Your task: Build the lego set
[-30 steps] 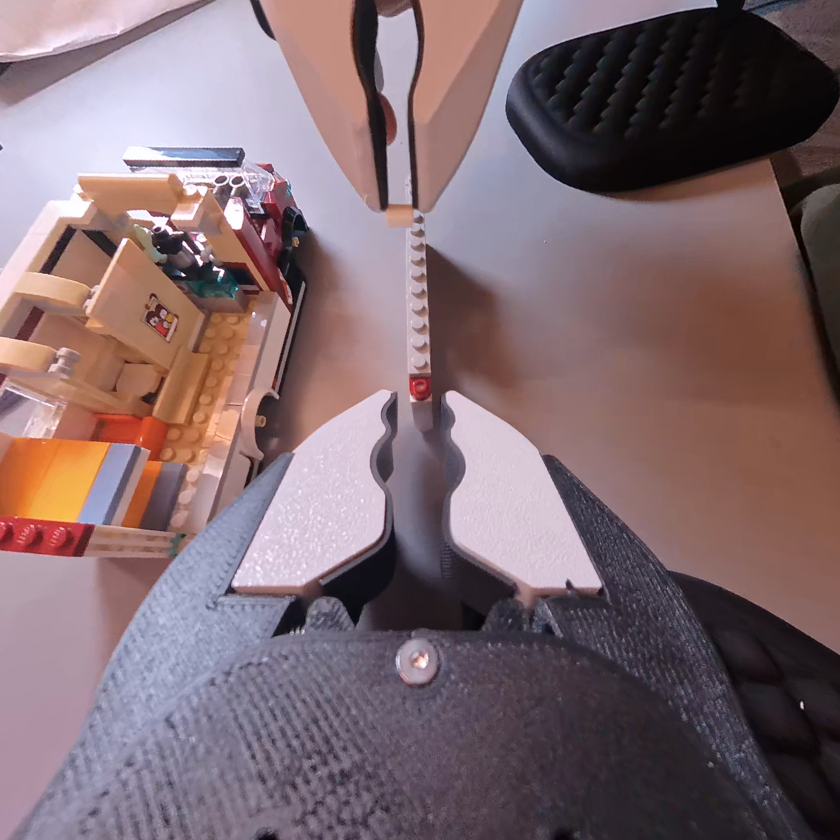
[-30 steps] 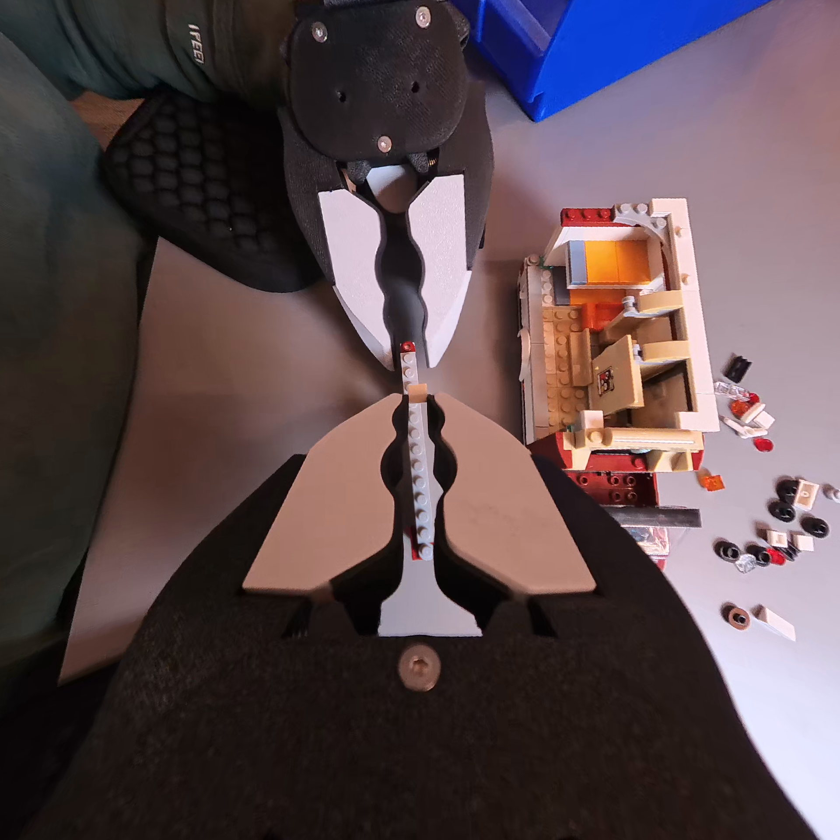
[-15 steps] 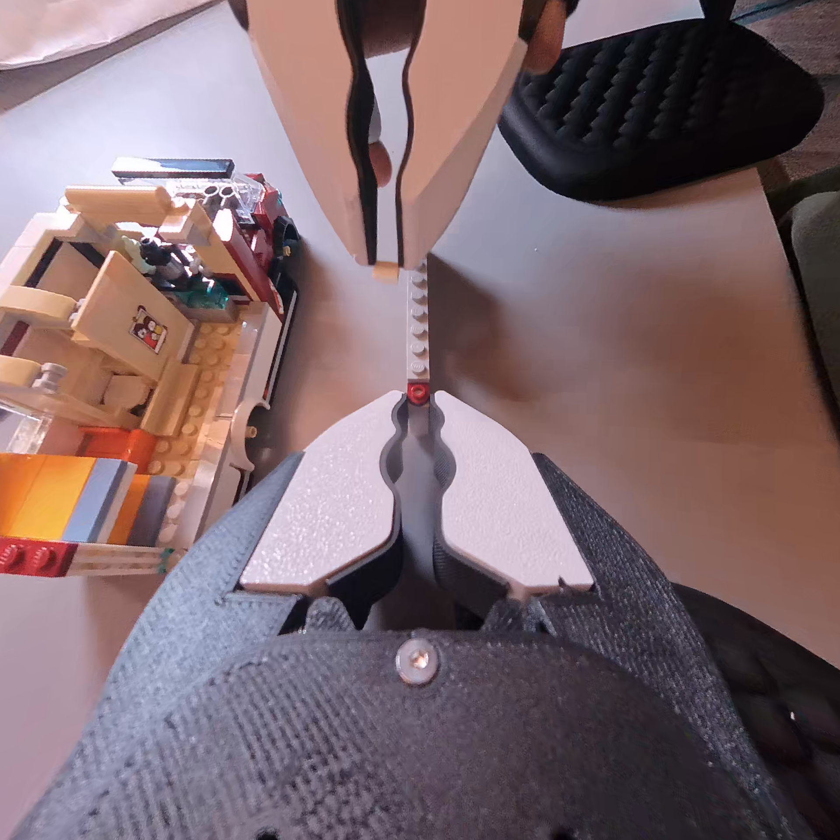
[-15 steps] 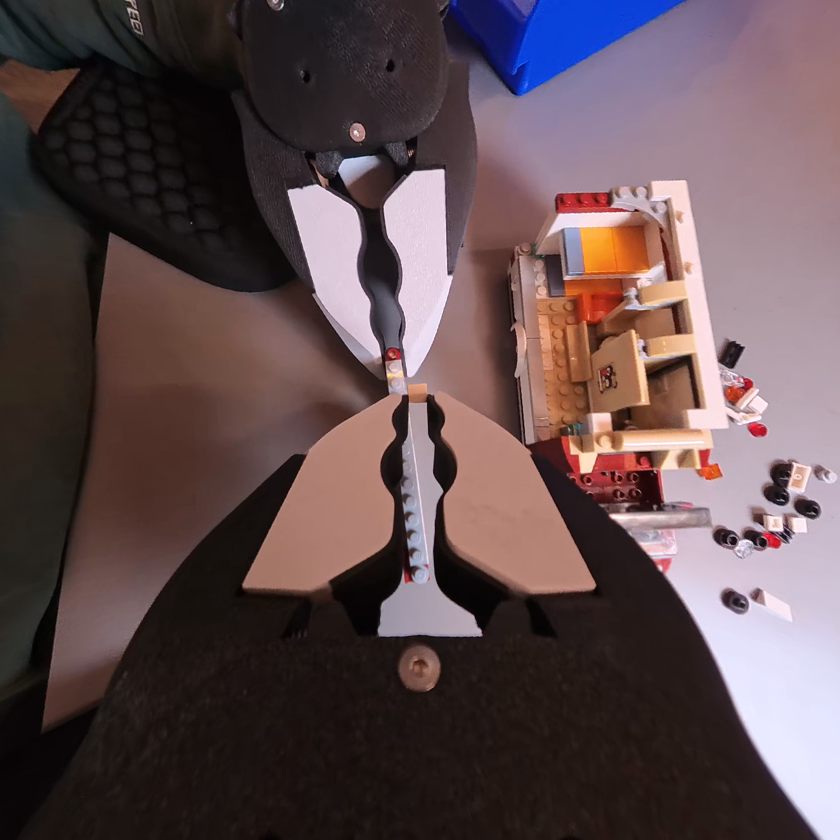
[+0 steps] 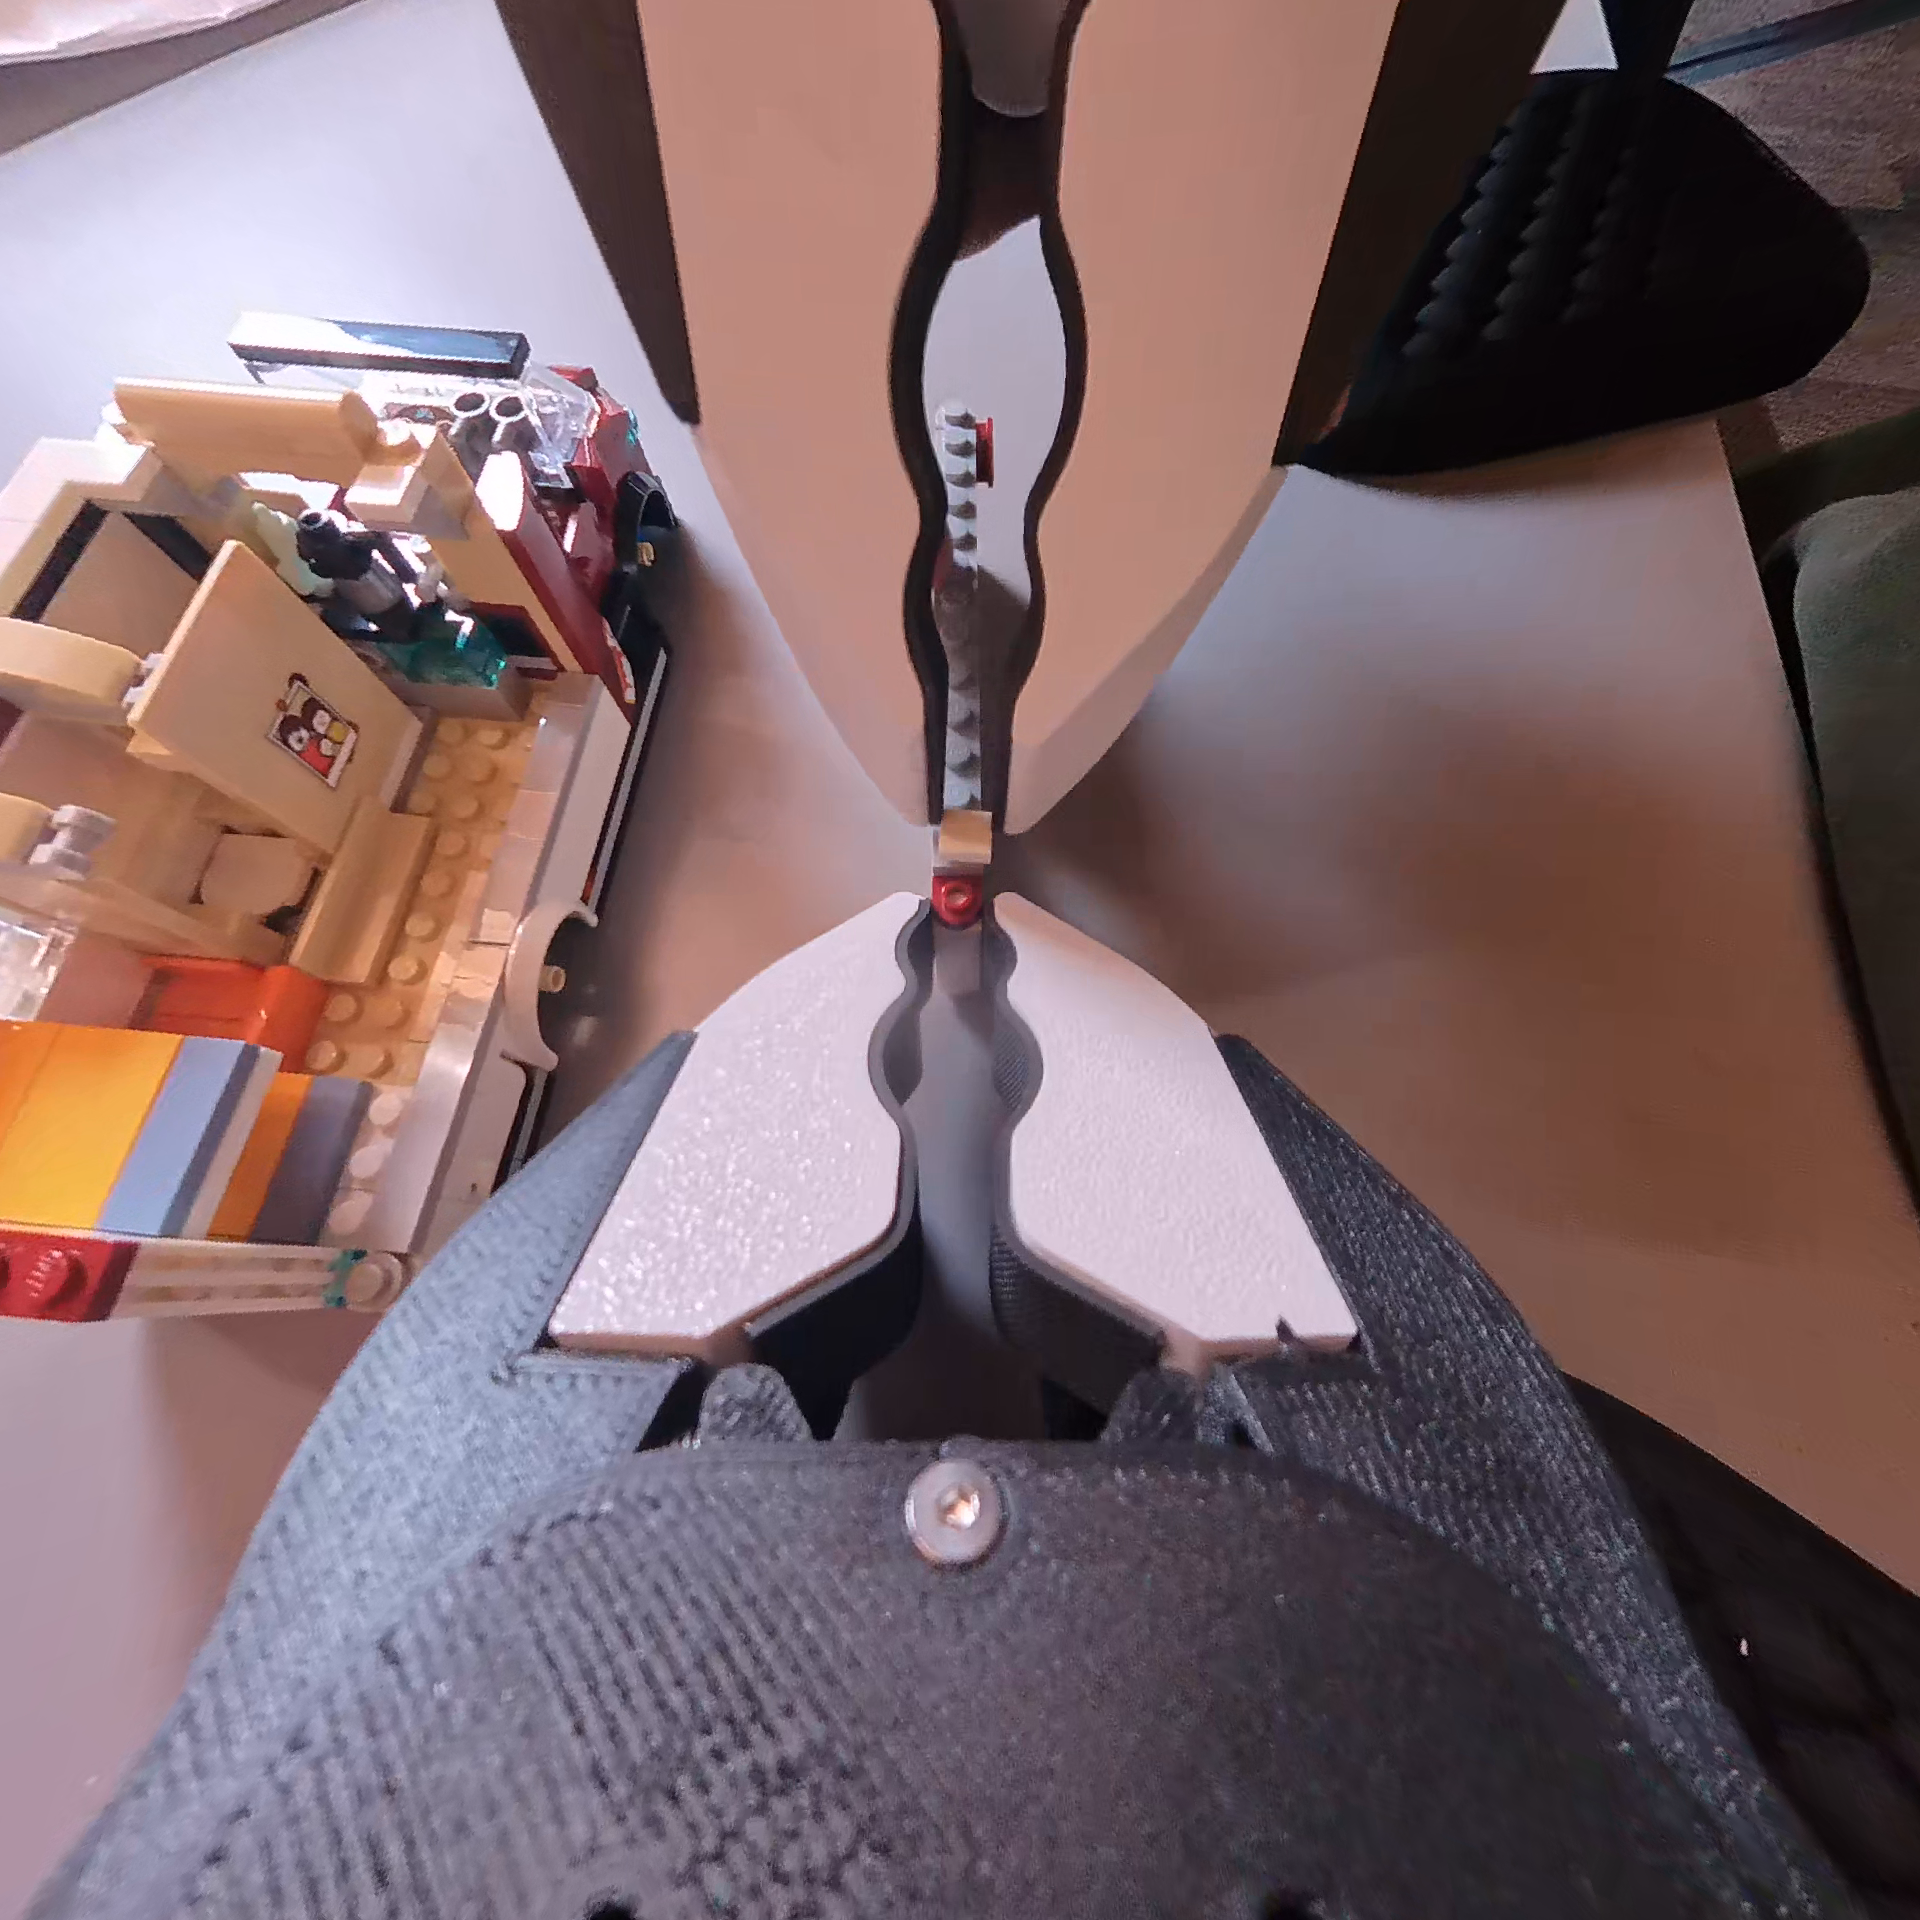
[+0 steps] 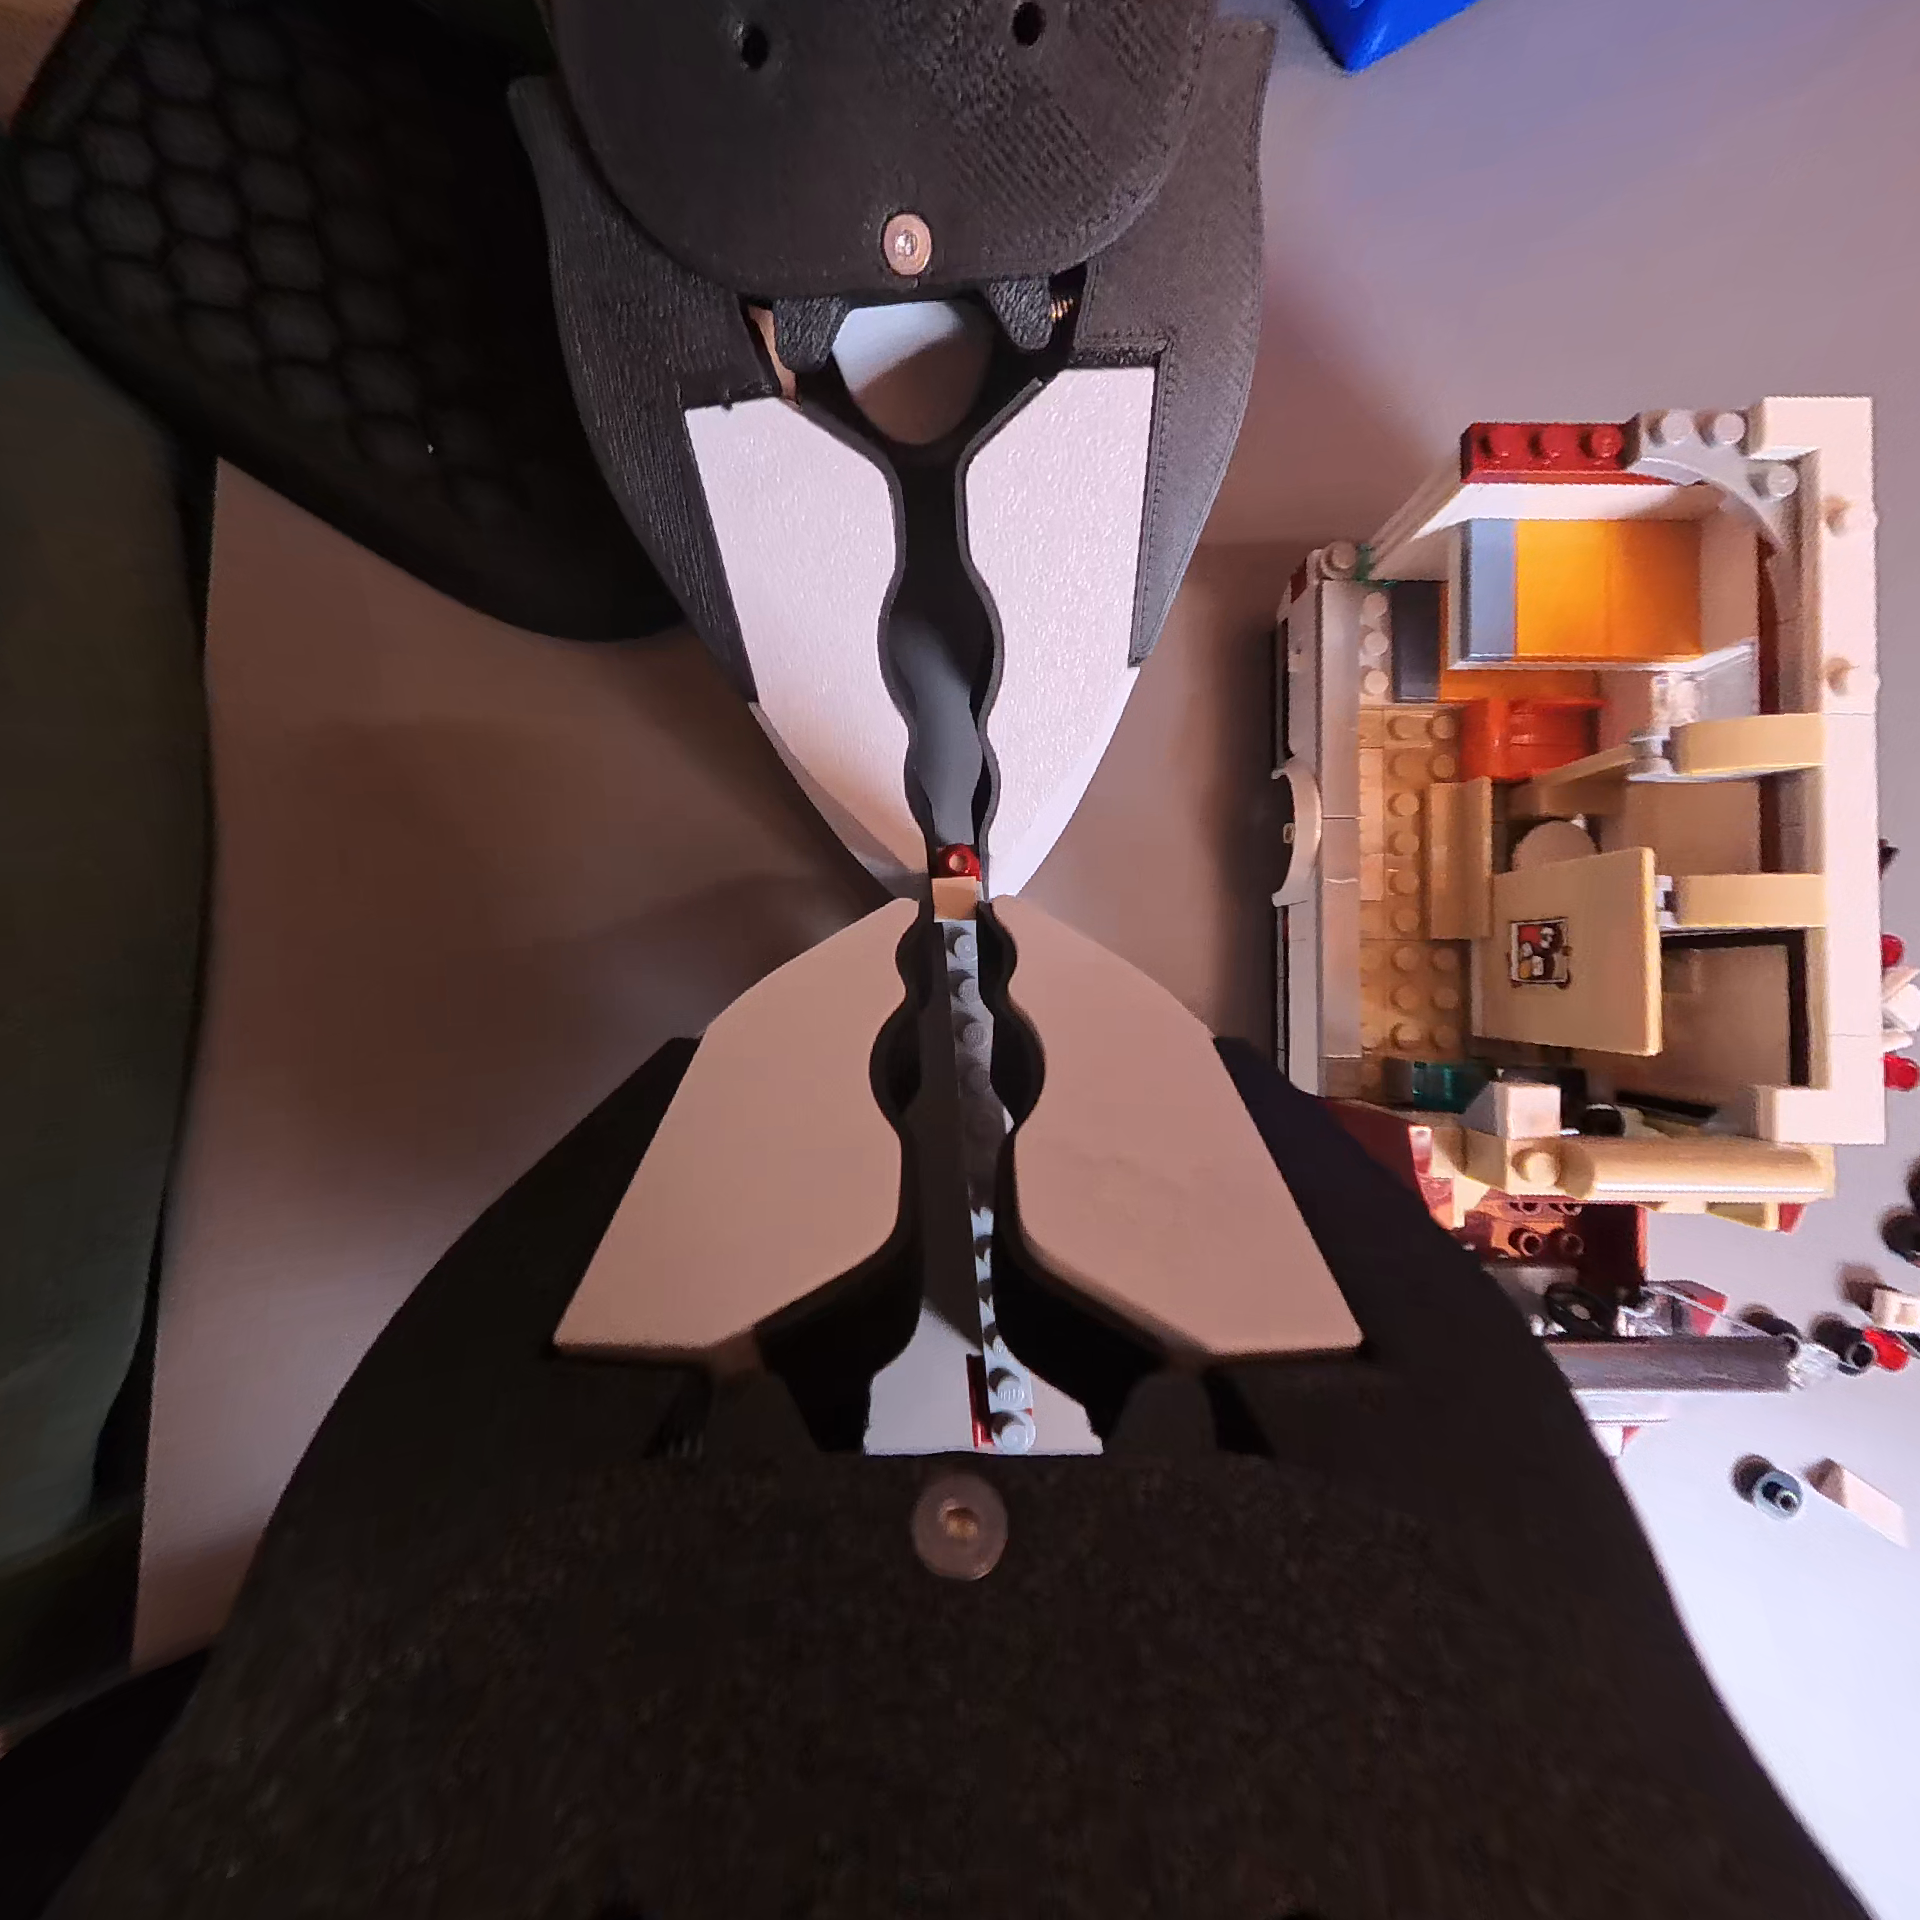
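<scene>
Item: left tongs (image 5: 961,914), white fingers on a black body, drawn nearly together and pinching the near end of a long grey studded strip (image 5: 964,665), at a small red round stud piece (image 5: 957,898) seated on that end. Just beyond the red piece, a small tan piece (image 5: 961,836) sits on the strip at the meeting of the two tools. Item: right tongs (image 6: 951,904), facing the left ones tip to tip, likewise narrowed and pinching the same strip (image 6: 977,1039), which runs back along their slot to the black body. Item: grey table (image 5: 1403,831) beneath. To the left of the left tongs, a partly built brick model (image 5: 270,790) in tan, white, orange and dark red. Loose small pieces (image 6: 1860,1351) lie past the model. Farther off, a black cushioned seat (image 5: 1621,270).
</scene>
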`<state>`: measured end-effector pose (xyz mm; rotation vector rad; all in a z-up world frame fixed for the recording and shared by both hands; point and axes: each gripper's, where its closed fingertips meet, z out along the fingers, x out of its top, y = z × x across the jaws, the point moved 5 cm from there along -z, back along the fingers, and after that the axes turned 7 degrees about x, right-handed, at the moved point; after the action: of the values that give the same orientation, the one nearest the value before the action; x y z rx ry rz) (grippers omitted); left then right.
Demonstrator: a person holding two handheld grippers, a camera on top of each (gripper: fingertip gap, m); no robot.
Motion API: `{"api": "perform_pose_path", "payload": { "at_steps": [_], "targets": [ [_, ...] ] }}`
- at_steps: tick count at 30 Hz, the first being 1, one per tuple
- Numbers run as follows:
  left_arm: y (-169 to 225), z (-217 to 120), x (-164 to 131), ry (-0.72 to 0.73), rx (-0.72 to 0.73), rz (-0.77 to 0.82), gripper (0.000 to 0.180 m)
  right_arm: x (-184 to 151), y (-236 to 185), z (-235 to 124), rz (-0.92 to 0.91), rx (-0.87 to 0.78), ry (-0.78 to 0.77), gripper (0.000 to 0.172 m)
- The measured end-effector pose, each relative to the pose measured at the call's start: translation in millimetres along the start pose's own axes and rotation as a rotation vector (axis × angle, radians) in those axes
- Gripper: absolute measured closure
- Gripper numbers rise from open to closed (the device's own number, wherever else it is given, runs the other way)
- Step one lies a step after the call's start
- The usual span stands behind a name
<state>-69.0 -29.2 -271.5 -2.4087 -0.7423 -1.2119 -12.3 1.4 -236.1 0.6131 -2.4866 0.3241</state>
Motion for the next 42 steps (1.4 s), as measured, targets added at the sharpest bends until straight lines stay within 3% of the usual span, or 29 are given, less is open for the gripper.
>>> {"api": "perform_pose_path", "payload": {
  "at_steps": [12, 19, 42],
  "targets": [
    [1.1, -1.0, 1.4, 0.021, 0.012, 0.024, 0.166, 1.1, 0.1, 1.6, -0.026, 0.006, -0.083, 0.165],
    [-0.6, -6.9, 6.7, 0.077, 0.002, -0.009, 0.168, 1.7, 1.6, 1.8, -0.024, 0.009, -0.075, 0.165],
    [-1.2, -6.3, 5.8, 0.072, 0.004, -0.014, 0.172, 8.3, -0.8, -3.2, -0.017, 0.047, -0.005, 0.163]
  ]
}}
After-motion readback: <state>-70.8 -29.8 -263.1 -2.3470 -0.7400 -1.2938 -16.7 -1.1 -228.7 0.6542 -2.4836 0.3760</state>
